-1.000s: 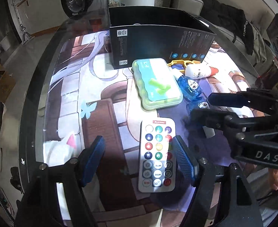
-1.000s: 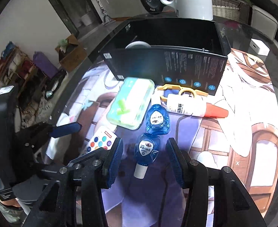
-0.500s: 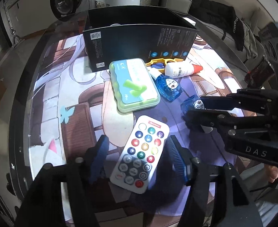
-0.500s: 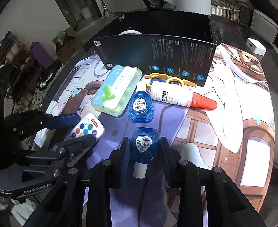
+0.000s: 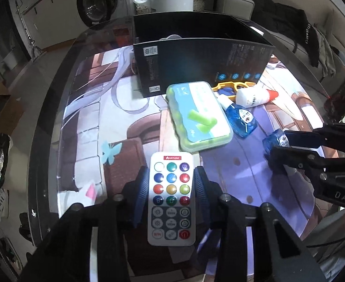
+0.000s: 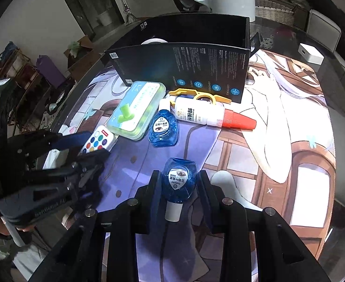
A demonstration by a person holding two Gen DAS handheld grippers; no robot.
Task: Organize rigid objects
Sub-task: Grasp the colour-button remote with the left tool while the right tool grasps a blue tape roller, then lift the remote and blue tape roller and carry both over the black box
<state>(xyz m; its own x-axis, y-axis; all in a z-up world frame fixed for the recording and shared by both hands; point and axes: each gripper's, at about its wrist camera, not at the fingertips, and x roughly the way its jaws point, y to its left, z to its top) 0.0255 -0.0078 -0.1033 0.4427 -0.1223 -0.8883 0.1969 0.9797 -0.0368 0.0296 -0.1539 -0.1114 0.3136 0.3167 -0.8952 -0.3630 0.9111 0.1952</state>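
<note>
A white remote (image 5: 171, 199) with coloured buttons lies on the printed mat. My left gripper (image 5: 171, 183) has its jaws closing, and the blue pads touch the remote's two long sides. A small blue eye-drop bottle (image 6: 179, 181) with a white cap sits between the pads of my right gripper (image 6: 179, 183), which is shut on it. From the right wrist view the left gripper (image 6: 88, 145) and the remote (image 6: 99, 141) show at the left. An open black box (image 6: 184, 65) stands at the back of the mat.
A green lidded case (image 5: 199, 115), a second blue bottle (image 6: 163, 127), a white glue bottle with a red cap (image 6: 203, 115) and a yellow tool (image 6: 200, 95) lie in front of the box. A small white box (image 6: 311, 54) sits at the far right. The glass table edge curves at left.
The left jaws closed in from wide apart onto the remote, which now lies straight between them. The right jaws shut on the blue bottle and drew it away from the other bottle.
</note>
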